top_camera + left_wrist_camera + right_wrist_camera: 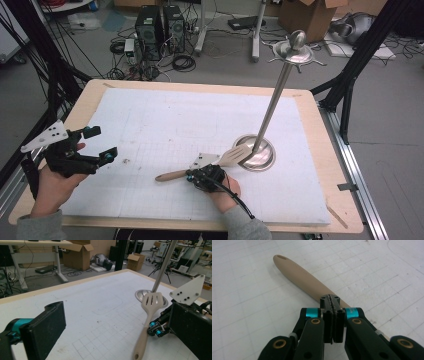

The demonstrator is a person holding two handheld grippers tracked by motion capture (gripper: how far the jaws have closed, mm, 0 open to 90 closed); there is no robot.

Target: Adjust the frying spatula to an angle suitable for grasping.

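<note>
Lying flat on the bench (pixel 310 125), the spatula (pixel 210 166) passes beneath the right gripper (pixel 202 176), whose fingers are clenched together above its handle, while the left gripper (pixel 95 145) fingers stand released well apart.

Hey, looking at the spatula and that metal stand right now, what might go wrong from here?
1. The right tongs are shut above the spatula, pads together with the handle beneath; pressing on it may skid or flip it.
2. The spatula's slotted head lies against the stand base; a nudge there might rock the tall pole.
3. The left tongs stand open, off to the side, too far to steady anything.
</note>
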